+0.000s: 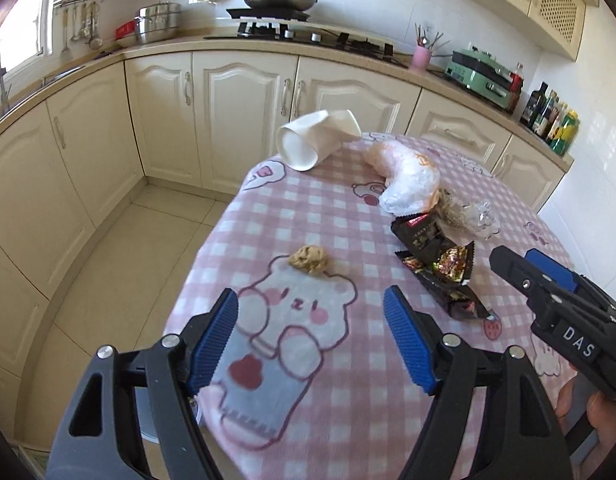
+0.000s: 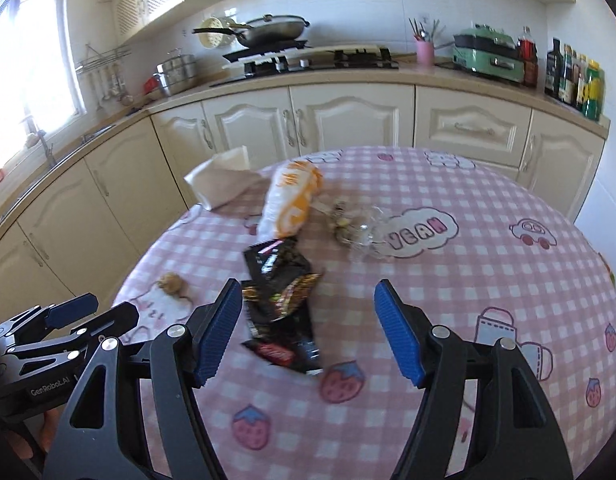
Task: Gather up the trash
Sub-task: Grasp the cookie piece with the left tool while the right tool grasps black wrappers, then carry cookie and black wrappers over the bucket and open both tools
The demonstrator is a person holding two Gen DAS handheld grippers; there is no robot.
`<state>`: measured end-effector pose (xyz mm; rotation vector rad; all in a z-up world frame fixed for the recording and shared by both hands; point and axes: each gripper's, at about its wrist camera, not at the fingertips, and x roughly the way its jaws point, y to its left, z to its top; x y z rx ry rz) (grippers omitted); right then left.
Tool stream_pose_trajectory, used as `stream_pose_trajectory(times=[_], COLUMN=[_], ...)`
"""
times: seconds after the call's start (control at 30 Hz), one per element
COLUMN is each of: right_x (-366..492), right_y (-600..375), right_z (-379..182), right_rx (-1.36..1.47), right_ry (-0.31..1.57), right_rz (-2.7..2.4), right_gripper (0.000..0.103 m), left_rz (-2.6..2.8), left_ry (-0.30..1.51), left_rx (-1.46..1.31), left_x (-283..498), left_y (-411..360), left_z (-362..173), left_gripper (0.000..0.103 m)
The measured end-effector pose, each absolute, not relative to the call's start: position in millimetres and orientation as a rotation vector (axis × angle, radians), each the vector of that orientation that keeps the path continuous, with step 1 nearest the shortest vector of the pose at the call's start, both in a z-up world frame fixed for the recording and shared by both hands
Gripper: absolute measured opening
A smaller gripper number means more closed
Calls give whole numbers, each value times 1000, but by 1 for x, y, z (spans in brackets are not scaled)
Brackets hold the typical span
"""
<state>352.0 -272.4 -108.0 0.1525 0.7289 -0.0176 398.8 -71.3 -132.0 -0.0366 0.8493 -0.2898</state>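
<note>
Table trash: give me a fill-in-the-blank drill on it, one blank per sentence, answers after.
1. The white paper cup lies on its ____ near the table's far edge.
2. The left tool is ____ and holds nothing.
3. The black wrappers lie nearest the ____ tool.
4. The cloth on the table is checked pink and ____.

Answers: side; open; right; white

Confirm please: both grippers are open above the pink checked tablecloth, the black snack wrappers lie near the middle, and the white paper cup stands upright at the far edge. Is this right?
Not quite. The white paper cup does not stand upright; it lies on its side at the far edge, as the left wrist view shows. The rest holds: the left gripper and right gripper are open above the tablecloth, and the black snack wrappers lie near the middle.
</note>
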Motion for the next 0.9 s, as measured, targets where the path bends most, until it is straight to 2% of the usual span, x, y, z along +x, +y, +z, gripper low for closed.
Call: stream_pose_trajectory(times=[0.03,0.07,0.1,0.17,0.3,0.33,0.63,0.67,0.73,0.77,0.9], right_x=[354,359,363,371,385,389,422,422,421,421,411], right_y=[-275,-277,-278,-277,-274,-272,-257,-255,-249,-249,-249], right_z=[-110,-112,-115,-118,-124,-125,-142,-144,-142,-142,-136], right_rx=[155,156,151,140,139,132,109,91,26,28,3], right_ry=[735,748,758,779,806,815,901,905,896,896,871], right_rz=[-15,-15,-13,-8,29,31,91,90,68,74,49], right_gripper=[66,66,66,66,66,66,66,64,34,26,21], left_rz=[-290,-292,-300,-308,-290,-285,-341,-346,-350,-352,-370], left_ry=[854,864,882,893,904,899,863,860,853,849,834], left_rx=[-33,-28,-24,-25,-1,2,-86,-93,-105,-111,-131], left_x=[405,411,417,426,441,442,440,438,435,434,423], left_y=[-76,-78,-81,-85,-92,-91,-77,-75,-72,-71,-63], left_z=[-135,-138,-142,-147,-158,-159,-158,-157,-155,-153,-145], left_gripper=[70,59,54,51,37,24,23,23,23,23,22])
